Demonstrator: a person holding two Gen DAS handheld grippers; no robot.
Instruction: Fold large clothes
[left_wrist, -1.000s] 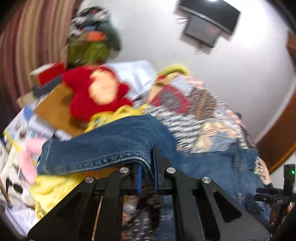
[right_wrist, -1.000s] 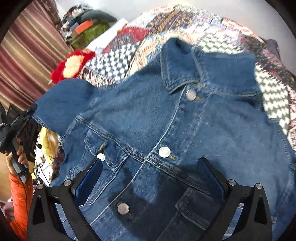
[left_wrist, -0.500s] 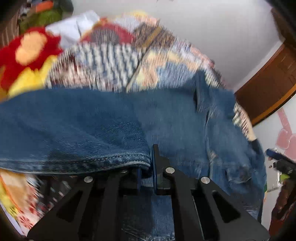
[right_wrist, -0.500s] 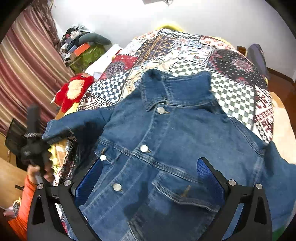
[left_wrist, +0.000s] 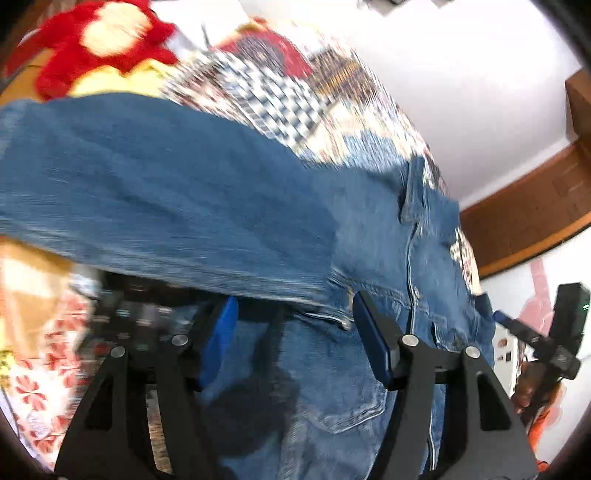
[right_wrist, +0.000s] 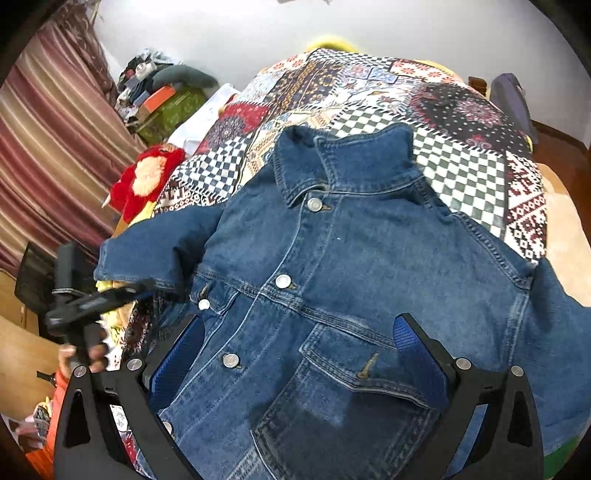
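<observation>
Denim jacket sleeve (left_wrist: 155, 192) lies just above the opening left gripper (left_wrist: 295, 332).

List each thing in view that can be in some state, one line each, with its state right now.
Denim jacket: spread face up on the patchwork quilt, front buttoned, collar up.
Jacket sleeve: folded across toward the jacket front, no pad pressing it.
Left tongs: opening, sleeve edge just above the pads.
Right tongs: open, empty, above the jacket's chest pocket.
Red plush toy: lying beside the quilt.
</observation>
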